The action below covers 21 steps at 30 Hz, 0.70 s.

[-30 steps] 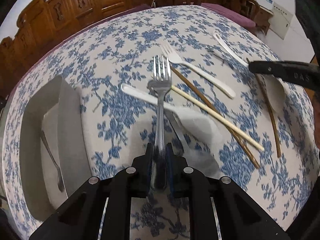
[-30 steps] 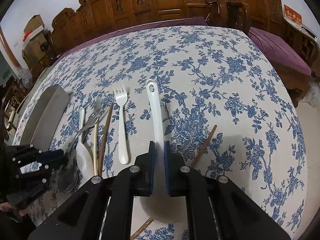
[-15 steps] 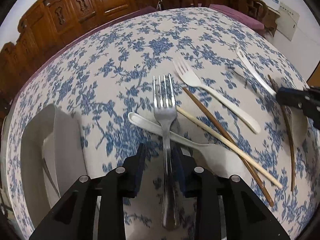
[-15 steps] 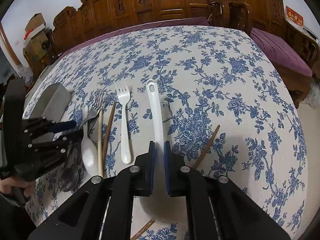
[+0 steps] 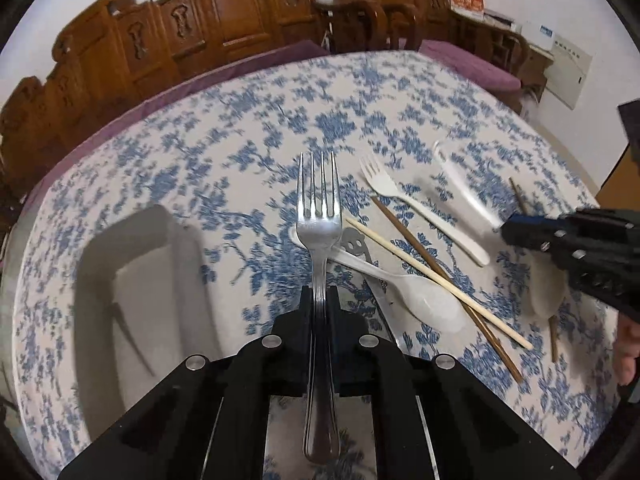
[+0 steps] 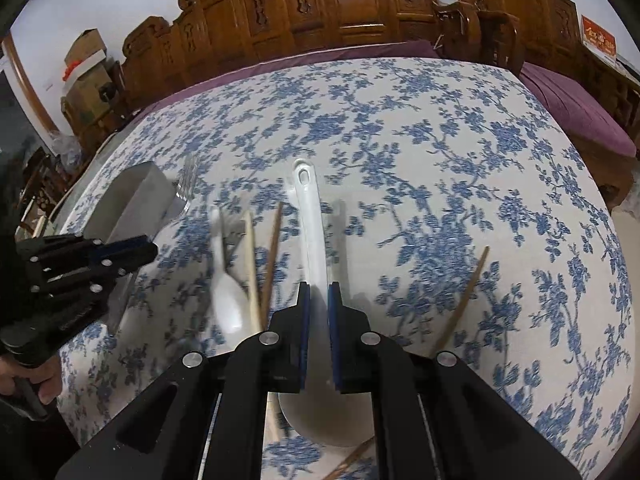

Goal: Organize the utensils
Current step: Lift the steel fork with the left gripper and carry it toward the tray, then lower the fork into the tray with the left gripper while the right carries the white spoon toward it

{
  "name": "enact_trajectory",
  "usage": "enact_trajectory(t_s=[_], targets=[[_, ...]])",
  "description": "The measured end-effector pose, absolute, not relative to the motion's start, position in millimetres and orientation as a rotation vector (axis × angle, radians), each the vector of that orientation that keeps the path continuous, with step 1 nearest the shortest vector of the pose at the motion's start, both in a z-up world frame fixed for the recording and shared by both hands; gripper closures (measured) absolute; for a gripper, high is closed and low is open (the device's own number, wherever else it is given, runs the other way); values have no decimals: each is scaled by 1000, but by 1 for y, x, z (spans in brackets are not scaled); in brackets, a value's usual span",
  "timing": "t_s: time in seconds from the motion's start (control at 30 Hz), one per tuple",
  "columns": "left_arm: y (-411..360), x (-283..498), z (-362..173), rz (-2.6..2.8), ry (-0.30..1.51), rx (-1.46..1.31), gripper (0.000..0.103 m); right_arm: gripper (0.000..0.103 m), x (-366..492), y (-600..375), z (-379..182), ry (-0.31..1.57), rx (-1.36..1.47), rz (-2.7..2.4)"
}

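My left gripper (image 5: 320, 294) is shut on a metal fork (image 5: 318, 216) and holds it above the floral tablecloth, tines pointing away. A grey tray (image 5: 136, 280) with a metal utensil inside lies to its left. My right gripper (image 6: 318, 294) is shut on the handle of a large white spoon (image 6: 308, 200), its bowl below the gripper body. On the cloth lie a white plastic spoon (image 5: 416, 292), a white plastic fork (image 5: 404, 200), a pale chopstick (image 5: 432, 280) and a brown chopstick (image 5: 440, 280). The right gripper also shows in the left wrist view (image 5: 512, 228).
A single brown chopstick (image 6: 464, 296) lies right of the right gripper. A metal spoon (image 5: 356, 244) lies partly under the plastic spoon. Carved wooden chairs (image 6: 320, 8) and purple cushions ring the table's far edge. The tray also shows in the right wrist view (image 6: 136, 196).
My left gripper has lifted the metal fork and moved back and left toward the tray. My right gripper has lifted the white spoon and shifted left over the utensils.
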<state>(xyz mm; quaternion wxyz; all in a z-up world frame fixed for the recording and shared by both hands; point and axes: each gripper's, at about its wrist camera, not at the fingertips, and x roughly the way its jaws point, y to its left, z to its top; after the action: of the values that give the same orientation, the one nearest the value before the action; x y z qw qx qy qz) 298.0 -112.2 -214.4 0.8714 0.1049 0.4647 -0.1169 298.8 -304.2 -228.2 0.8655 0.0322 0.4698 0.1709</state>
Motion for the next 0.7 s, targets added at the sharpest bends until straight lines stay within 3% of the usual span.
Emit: enact_trajectory(t_s=[0.7], targets=[[-20,266,-169,-204,874,135,96,92,263,-228,-190,890,-6,430]])
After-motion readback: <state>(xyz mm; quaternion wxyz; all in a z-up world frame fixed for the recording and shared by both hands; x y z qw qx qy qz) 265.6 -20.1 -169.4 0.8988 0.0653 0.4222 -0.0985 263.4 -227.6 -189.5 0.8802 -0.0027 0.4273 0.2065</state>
